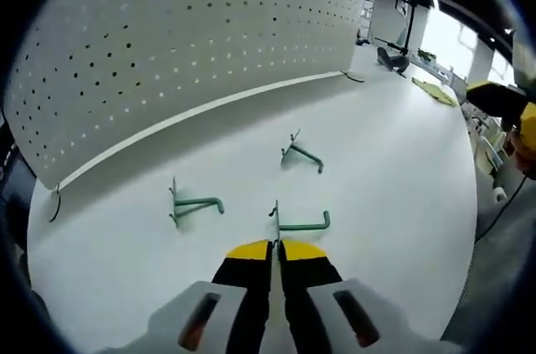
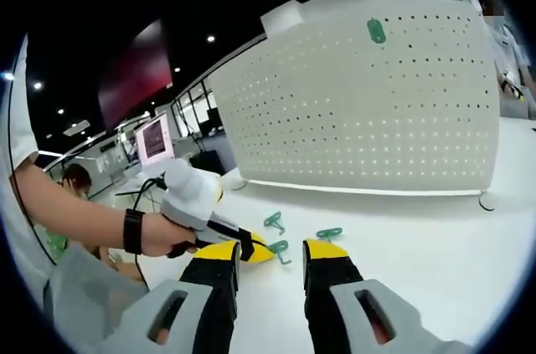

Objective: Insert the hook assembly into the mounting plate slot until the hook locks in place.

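On table (image 1: 402, 161) — nearest hook (image 1: 299, 222) just beyond clenched left tongs (image 1: 275, 247); right tongs (image 2: 272, 252) released.

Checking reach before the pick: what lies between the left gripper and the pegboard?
In the left gripper view, three green hooks lie on the white table between the shut left gripper and the pegboard.
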`<state>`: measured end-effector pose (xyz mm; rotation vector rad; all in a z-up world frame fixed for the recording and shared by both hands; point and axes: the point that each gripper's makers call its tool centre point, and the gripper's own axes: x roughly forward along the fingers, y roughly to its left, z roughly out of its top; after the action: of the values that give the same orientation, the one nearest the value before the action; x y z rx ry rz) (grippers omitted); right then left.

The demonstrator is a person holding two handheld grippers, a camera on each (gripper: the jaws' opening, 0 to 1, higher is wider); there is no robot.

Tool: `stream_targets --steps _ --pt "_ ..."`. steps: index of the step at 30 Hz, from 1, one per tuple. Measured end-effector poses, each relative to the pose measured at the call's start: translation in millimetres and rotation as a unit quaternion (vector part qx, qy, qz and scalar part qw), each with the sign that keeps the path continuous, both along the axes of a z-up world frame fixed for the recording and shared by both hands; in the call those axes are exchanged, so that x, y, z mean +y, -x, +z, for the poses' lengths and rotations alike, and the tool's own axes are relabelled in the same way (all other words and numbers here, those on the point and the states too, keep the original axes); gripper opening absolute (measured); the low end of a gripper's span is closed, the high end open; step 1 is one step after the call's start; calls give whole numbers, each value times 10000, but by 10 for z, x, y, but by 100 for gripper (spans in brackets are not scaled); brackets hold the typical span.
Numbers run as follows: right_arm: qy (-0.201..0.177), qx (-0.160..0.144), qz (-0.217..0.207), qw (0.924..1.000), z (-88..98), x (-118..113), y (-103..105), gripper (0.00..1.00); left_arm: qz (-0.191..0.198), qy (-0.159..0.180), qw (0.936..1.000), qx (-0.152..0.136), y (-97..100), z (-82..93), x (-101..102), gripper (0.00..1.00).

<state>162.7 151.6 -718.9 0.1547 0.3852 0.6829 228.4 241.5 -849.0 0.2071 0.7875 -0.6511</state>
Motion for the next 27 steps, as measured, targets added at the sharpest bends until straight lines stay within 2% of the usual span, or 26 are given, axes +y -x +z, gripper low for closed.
stream_targets --steps 6,27 --pt "9 -20 46 10000 19 28 4 30 -19 84 10000 -14 22 59 -10 4" --pt "-78 -88 197 9997 103 142 59 30 85 565 9977 -370 158 451 -69 4"
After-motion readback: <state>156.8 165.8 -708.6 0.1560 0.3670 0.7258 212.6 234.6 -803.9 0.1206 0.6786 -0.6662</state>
